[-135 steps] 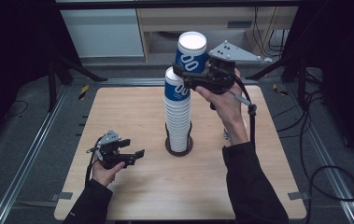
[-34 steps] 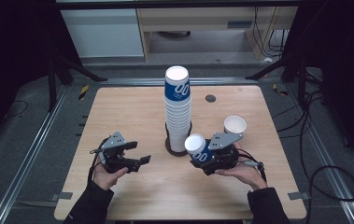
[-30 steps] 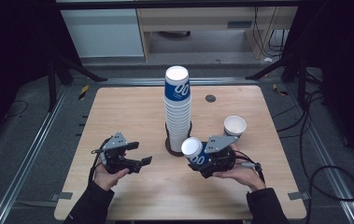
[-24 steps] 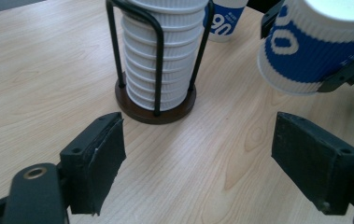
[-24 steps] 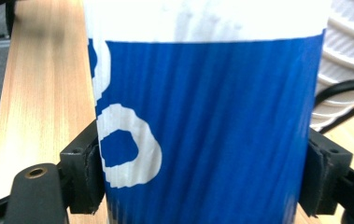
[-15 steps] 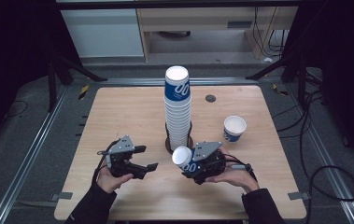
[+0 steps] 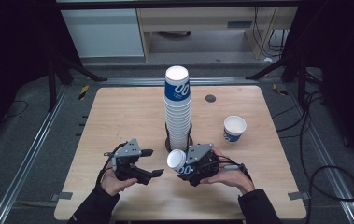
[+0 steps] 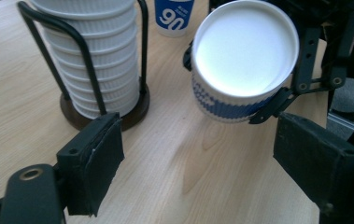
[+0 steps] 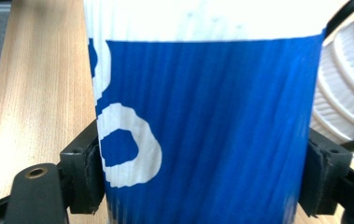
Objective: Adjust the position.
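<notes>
The right gripper (image 7: 184, 164) clamps a blue-and-white paper cup (image 7: 178, 161) tipped on its side just above the desk (image 7: 118, 112), in front of the cup stack (image 7: 178, 109). The left gripper (image 7: 150, 163) stands open and empty, facing the cup's mouth.

The loose cup (image 8: 173, 16) standing behind the stack (image 8: 93, 60) reads "90" in white on its blue band. The top cup (image 7: 177, 86) of the stack shows white figures like "00". The held cup (image 9: 202, 116) carries large white figures, unreadable up close.
</notes>
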